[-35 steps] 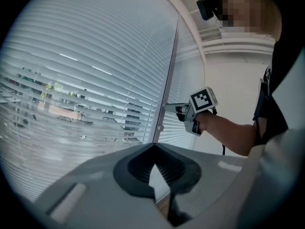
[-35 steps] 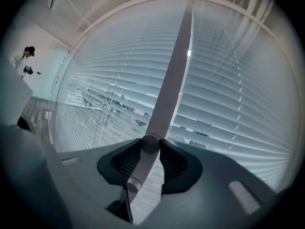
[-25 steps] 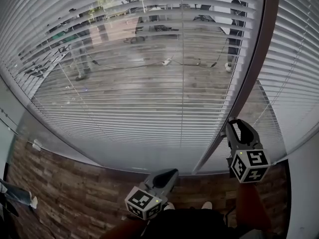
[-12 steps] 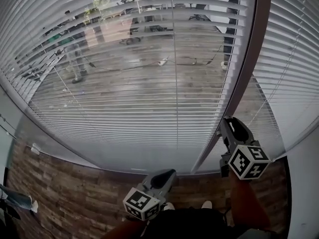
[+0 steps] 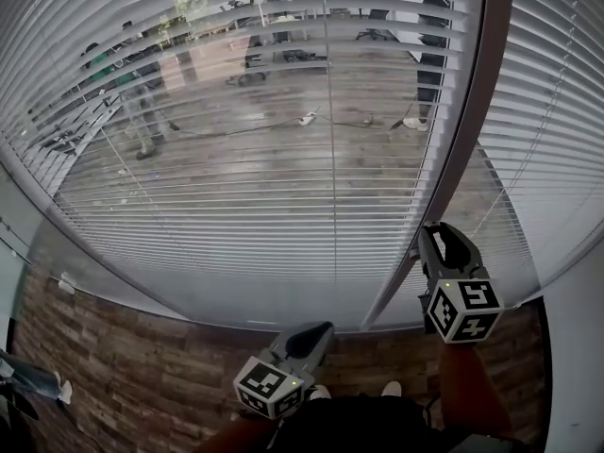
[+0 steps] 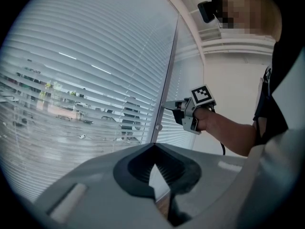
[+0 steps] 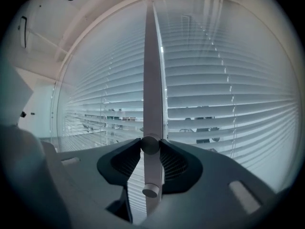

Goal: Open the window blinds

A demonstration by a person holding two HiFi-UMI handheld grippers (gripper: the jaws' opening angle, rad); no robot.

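White slatted blinds (image 5: 236, 168) cover the window, and a second set (image 5: 562, 111) hangs right of the dark frame post (image 5: 472, 130). The slats stand partly tilted, so the wooden floor and people beyond show through. The thin tilt wand (image 7: 151, 80) hangs beside the post. My right gripper (image 5: 429, 236) is level at the wand, its jaws just closed in, pads pressing either side of it (image 7: 150, 144). In the left gripper view the wand (image 6: 167, 75) meets the right gripper (image 6: 167, 105). My left gripper (image 5: 326, 328) hangs low, shut and empty, away from the blinds.
A pale sill strip (image 5: 245, 300) runs under the blinds, above a wood-pattern floor (image 5: 113, 366). The person's shoes (image 5: 387, 389) stand close to the window. A white wall (image 5: 578, 347) borders the right side. Thin lift cords (image 5: 326, 111) cross the slats.
The right gripper's marker cube tipped a little and came back upright. The picture slid slightly. The slats' tilt looks the same, and the left gripper stayed put.
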